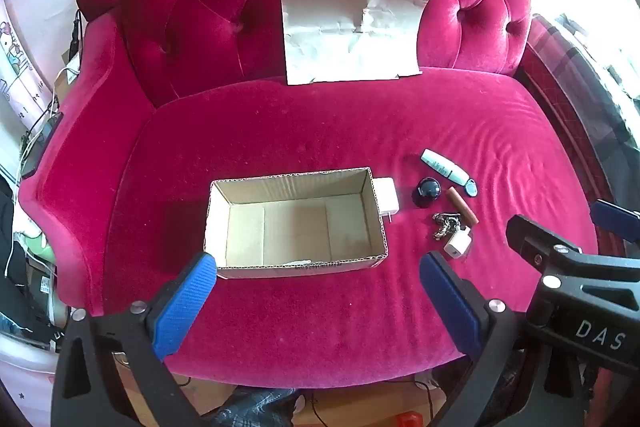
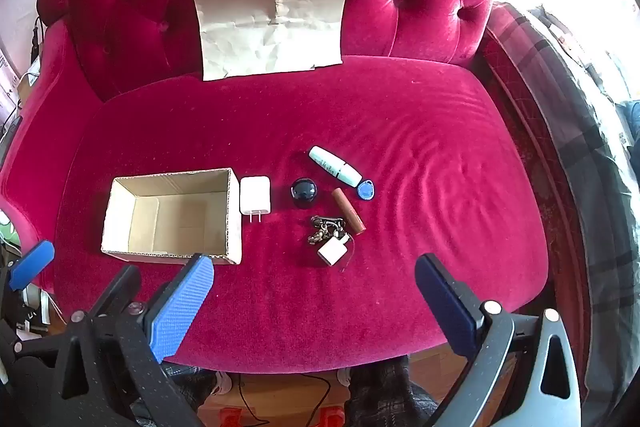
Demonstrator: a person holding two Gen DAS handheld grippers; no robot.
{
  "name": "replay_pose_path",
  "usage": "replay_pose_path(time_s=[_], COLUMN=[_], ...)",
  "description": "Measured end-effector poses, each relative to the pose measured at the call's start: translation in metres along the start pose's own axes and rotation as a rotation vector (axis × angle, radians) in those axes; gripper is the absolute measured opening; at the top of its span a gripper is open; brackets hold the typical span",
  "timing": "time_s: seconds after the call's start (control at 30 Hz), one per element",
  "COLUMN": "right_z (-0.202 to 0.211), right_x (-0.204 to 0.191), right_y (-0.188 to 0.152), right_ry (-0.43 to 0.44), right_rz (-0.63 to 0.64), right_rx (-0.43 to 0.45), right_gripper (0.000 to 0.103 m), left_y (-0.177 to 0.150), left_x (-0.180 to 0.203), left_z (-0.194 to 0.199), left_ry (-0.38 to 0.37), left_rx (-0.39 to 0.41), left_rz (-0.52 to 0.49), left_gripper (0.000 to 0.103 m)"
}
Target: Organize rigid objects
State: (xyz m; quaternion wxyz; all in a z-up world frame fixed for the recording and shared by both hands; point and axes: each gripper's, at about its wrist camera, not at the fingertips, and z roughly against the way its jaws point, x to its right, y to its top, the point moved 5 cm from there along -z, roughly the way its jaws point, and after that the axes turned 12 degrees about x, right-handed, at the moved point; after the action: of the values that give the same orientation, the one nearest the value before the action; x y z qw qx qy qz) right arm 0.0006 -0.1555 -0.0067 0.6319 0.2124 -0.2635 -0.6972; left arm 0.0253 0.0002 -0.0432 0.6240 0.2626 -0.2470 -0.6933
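Both tools, left tool (image 1: 318, 291) and right tool (image 2: 314, 289), hover spread apart, empty. Sorting unstarted: cardboard box (image 2: 120, 211) empty; grasp nearby white charger (image 2: 255, 195) next.

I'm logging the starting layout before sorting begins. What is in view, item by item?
cardboard box: 1, tan, open, seat left
wall charger: 1, white, beside box
round jar: 1, dark, seat middle
tube: 1, white-mint, behind jar
key fob: 1, blue, at tube's end
stick: 1, brown, beside jar
keys with small plug: 1 bunch, metal and white, nearest
paper: 1, beige, against backrest
sofa: 1, crimson
left gripper: blue pads, open
right gripper: blue pads, open
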Motion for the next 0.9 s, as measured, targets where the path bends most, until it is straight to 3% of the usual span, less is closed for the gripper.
replay_pose_path(time_s=[0.9], right_z=[0.0022], right_x=[-0.0001], right_y=[-0.0001], right_ry=[-0.007], right_rz=[0.004], right_rx=[-0.001], right_gripper=[0.103], left_y=[0.0006], left_x=[-0.0011], left_z=[0.0018], left_ry=[0.000], left_rx=[0.007], left_rz=[-0.003], left_gripper=[0.103])
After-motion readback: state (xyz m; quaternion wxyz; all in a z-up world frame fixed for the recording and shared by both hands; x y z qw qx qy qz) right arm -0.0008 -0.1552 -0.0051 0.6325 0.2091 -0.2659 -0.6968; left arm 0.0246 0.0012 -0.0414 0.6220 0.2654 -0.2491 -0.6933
